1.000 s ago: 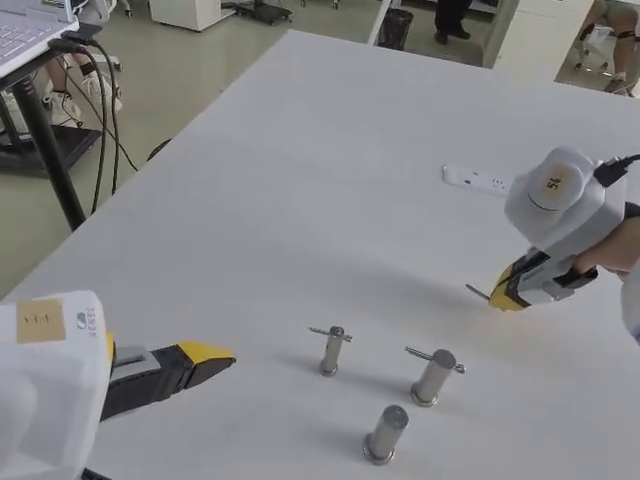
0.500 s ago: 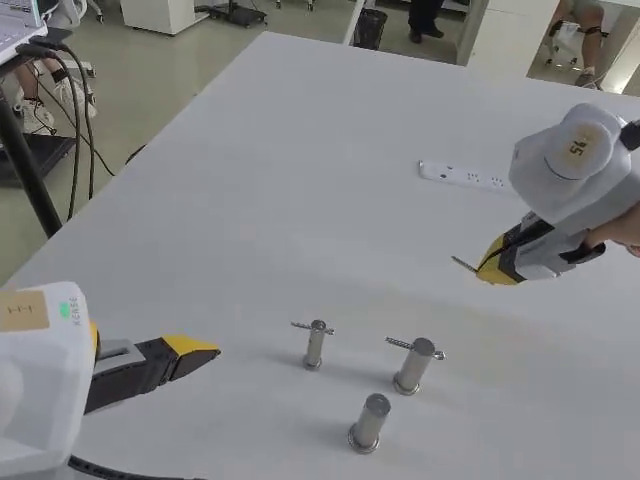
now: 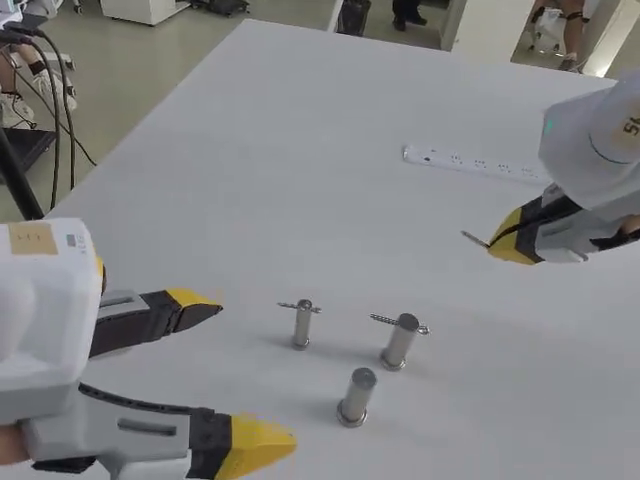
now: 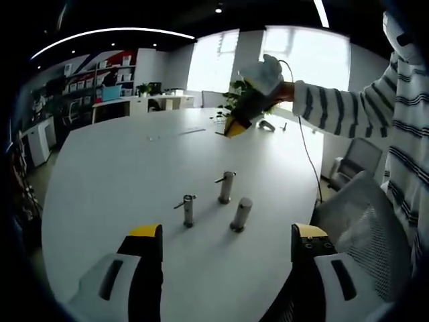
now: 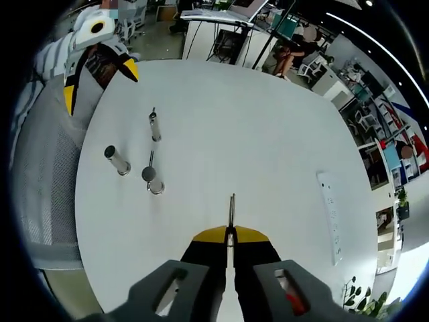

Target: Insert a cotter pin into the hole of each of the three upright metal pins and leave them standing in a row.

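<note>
On the white surface (image 3: 300,150) in the head view, three upright metal pins (image 3: 398,342) stand close together in a triangle. The two farther ones each carry a cotter pin through the top. The bare metal pin (image 3: 355,396) stands nearest the person. The left tool (image 3: 258,373) hovers low at the left with its yellow-tipped jaws spread wide and nothing between them. The right tool (image 3: 497,244) is raised at the right, clenched on a loose cotter pin (image 3: 474,238) that sticks out toward the left. A white power strip (image 3: 470,163) lies beyond it.

In the left gripper view, the left tool's two jaws stand well apart, with the three metal pins on the surface ahead of them. The right tool (image 4: 229,129), held by an arm in a striped sleeve (image 4: 348,100), hangs above the surface farther off.

In the right gripper view, the jaws are pressed together on the loose cotter pin (image 5: 232,209), which points straight ahead. The metal pins (image 5: 153,180) stand off to the left, the bare metal pin (image 5: 117,160) outermost.
</note>
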Tool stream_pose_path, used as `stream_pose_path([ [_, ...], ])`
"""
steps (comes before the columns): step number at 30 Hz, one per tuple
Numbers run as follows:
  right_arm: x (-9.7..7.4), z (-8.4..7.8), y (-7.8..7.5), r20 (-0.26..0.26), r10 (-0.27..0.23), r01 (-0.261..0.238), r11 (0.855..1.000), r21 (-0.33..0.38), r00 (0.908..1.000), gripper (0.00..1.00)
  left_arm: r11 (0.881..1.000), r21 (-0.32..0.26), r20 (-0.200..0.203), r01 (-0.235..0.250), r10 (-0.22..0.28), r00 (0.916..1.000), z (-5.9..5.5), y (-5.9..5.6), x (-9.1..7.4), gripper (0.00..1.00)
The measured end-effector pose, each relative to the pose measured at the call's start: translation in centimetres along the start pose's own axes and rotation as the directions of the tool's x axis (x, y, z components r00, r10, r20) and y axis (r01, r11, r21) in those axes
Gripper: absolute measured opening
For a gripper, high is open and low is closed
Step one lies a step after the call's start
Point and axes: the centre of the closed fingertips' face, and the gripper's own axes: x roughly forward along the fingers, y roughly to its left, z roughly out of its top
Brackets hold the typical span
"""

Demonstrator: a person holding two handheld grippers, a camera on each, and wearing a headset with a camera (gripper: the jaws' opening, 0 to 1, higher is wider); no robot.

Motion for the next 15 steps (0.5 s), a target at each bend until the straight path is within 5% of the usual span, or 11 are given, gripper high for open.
stream_pose_path([
  [6,-1.2,0.7,0.8,0.06,-0.061,0.061,0.998,0.006,0.9963,0.0,1.0,0.002,0.01,-0.004,0.004,0.9999,0.8,0.3,0.6,0.72],
  [11,-2.2,1.2,1.4,0.098,-0.116,0.114,0.993,0.018,0.9884,0.0,0.996,-0.089,0.03,0.032,-0.03,0.9991,1.5,-0.1,1.3,0.67],
  [15,-2.9,1.4,1.8,0.109,-0.152,0.151,0.988,0.016,0.9823,0.0,0.996,-0.089,0.052,0.032,-0.028,0.9982,2.1,0.0,1.6,0.65],
])
